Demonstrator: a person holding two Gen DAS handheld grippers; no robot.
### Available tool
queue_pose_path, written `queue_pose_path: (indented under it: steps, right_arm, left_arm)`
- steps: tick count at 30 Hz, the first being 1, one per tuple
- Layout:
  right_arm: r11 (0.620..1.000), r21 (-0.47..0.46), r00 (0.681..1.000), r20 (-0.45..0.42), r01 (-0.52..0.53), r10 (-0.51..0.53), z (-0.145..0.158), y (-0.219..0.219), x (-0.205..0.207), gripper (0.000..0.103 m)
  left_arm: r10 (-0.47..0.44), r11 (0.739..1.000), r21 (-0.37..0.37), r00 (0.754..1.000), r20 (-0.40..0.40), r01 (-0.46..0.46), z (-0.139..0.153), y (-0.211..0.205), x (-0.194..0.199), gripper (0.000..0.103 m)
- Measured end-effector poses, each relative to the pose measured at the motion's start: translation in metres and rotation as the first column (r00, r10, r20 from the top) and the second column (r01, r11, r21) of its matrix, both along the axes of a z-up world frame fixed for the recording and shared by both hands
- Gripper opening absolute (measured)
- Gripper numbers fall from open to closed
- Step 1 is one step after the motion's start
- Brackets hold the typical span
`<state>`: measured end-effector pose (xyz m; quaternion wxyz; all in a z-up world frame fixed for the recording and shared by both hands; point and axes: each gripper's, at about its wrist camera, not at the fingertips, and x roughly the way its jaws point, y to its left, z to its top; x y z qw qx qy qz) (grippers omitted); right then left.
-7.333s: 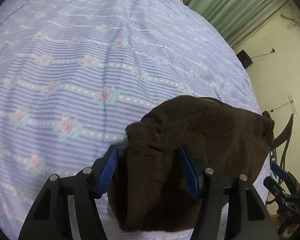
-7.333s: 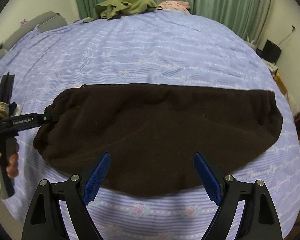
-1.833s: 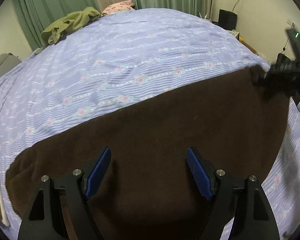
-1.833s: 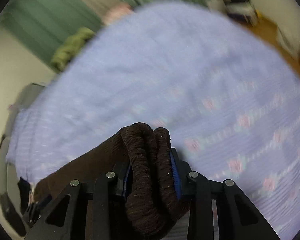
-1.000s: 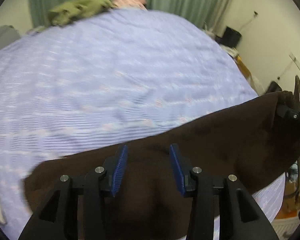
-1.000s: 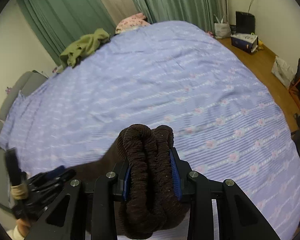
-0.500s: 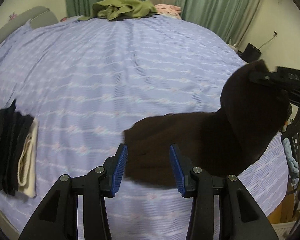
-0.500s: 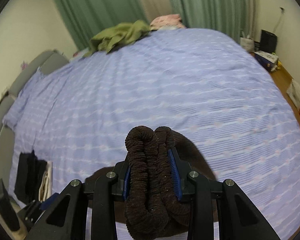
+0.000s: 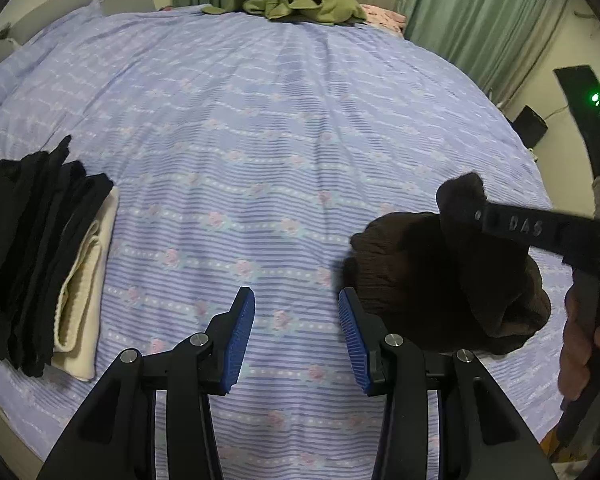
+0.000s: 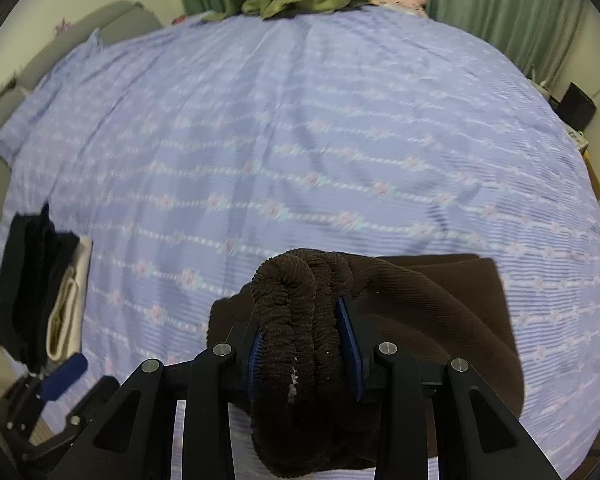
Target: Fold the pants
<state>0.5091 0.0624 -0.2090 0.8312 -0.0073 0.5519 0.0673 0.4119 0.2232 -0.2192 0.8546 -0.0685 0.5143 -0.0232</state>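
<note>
The brown corduroy pants (image 10: 428, 304) lie folded over on the blue flowered bedspread (image 10: 300, 140), low right in the right wrist view. My right gripper (image 10: 305, 336) is shut on a thick bunched edge of them. In the left wrist view the pants (image 9: 432, 280) sit at the right with the right gripper (image 9: 464, 208) pinching their top. My left gripper (image 9: 296, 336) is open and empty, hovering over bare bedspread (image 9: 260, 120) just left of the pants.
A stack of folded black and cream clothes (image 9: 48, 256) lies at the bed's left edge, also seen in the right wrist view (image 10: 44, 288). A green garment (image 9: 296, 2) and a pink one lie at the far end. Green curtains behind; the room floor lies off to the right.
My right gripper has carried the pants' end leftward over the rest, folding them shorter. My left gripper has pulled back off the pants to bare bedspread.
</note>
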Motion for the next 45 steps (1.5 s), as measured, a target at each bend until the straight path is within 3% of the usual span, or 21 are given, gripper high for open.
queue_pose_path:
  steps: [3, 5, 7, 9, 11, 13, 14, 15, 17, 20, 23, 27, 32, 36, 38, 41, 45]
  right_arm:
    - [1.000, 0.003, 0.999, -0.028, -0.016, 0.016, -0.007, 0.009, 0.000, 0.039]
    - [0.999, 0.031, 0.999, -0.045, -0.026, 0.027, -0.008, 0.013, -0.001, 0.045]
    - [0.974, 0.223, 0.993, -0.097, -0.049, 0.072, -0.007, 0.015, -0.002, 0.048]
    - [0.942, 0.330, 0.988, -0.115, -0.057, 0.100, -0.002, 0.019, -0.005, 0.048]
    - [0.945, 0.321, 0.991, -0.085, -0.070, 0.102, 0.011, 0.018, -0.012, 0.048]
    - [0.938, 0.328, 0.993, 0.006, -0.115, 0.120, 0.038, 0.006, -0.027, 0.049]
    - [0.941, 0.313, 0.992, 0.047, -0.127, 0.118, 0.049, 0.000, -0.033, 0.055]
    - [0.948, 0.289, 0.990, 0.084, -0.131, 0.111, 0.058, -0.009, -0.039, 0.064]
    - [0.968, 0.220, 0.983, 0.163, -0.125, 0.090, 0.075, -0.034, -0.049, 0.070]
    - [0.989, 0.118, 0.976, 0.210, -0.085, 0.059, 0.083, -0.072, -0.054, 0.071]
    - [0.997, 0.077, 0.982, 0.191, -0.032, 0.017, 0.072, -0.112, -0.055, 0.071]
    - [0.991, 0.114, 0.990, 0.117, 0.064, -0.077, 0.048, -0.158, -0.057, 0.071]
    - [0.978, 0.148, 0.986, 0.064, 0.145, -0.156, 0.022, -0.188, -0.064, 0.071]
    - [0.975, 0.144, 0.984, 0.030, 0.170, -0.176, 0.005, -0.198, -0.065, 0.071]
    - [0.974, 0.144, 0.984, 0.015, 0.174, -0.178, 0.001, -0.200, -0.066, 0.071]
    - [0.975, 0.146, 0.985, 0.000, 0.169, -0.171, -0.002, -0.203, -0.069, 0.071]
    - [0.980, 0.148, 0.991, 0.017, 0.130, -0.134, 0.007, -0.198, -0.074, 0.071]
  left_arm:
    - [0.022, 1.000, 0.019, 1.000, -0.003, -0.022, 0.000, 0.007, -0.001, 0.046]
    - [0.035, 0.999, 0.033, 0.999, -0.003, -0.035, 0.000, 0.010, -0.002, 0.057]
    - [0.056, 0.997, 0.049, 0.998, -0.003, -0.056, 0.002, 0.015, -0.004, 0.059]
    - [0.081, 0.995, 0.059, 0.997, -0.004, -0.081, 0.007, 0.019, -0.006, 0.059]
    - [0.091, 0.994, 0.066, 0.996, 0.005, -0.091, 0.014, 0.020, -0.010, 0.059]
    - [0.085, 0.993, 0.074, 0.996, 0.028, -0.087, 0.024, 0.015, -0.015, 0.061]
    - [0.075, 0.994, 0.071, 0.996, 0.043, -0.078, 0.030, 0.010, -0.018, 0.063]
    - [0.062, 0.996, 0.065, 0.997, 0.054, -0.065, 0.034, 0.005, -0.019, 0.063]
    - [0.026, 0.998, 0.052, 0.996, 0.080, -0.030, 0.043, -0.012, -0.020, 0.064]
    - [-0.047, 0.999, 0.008, 0.992, 0.115, 0.047, 0.051, -0.047, -0.015, 0.065]
    - [-0.110, 0.993, -0.032, 0.988, 0.107, 0.114, 0.047, -0.082, 0.000, 0.065]
    - [-0.155, 0.983, -0.084, 0.985, 0.081, 0.161, 0.031, -0.116, 0.023, 0.065]
    - [-0.085, 0.990, -0.116, 0.996, -0.041, 0.080, -0.006, -0.130, 0.054, 0.065]
    - [-0.025, 0.992, -0.123, 0.988, -0.152, 0.006, -0.032, -0.134, 0.067, 0.064]
    - [-0.008, 0.990, -0.141, 0.984, -0.177, -0.017, -0.040, -0.133, 0.064, 0.044]
    - [0.002, 0.982, -0.186, 0.986, -0.165, -0.033, -0.034, -0.125, 0.054, 0.037]
    - [0.008, 0.969, -0.246, 0.999, -0.036, -0.016, 0.006, -0.108, 0.018, 0.032]
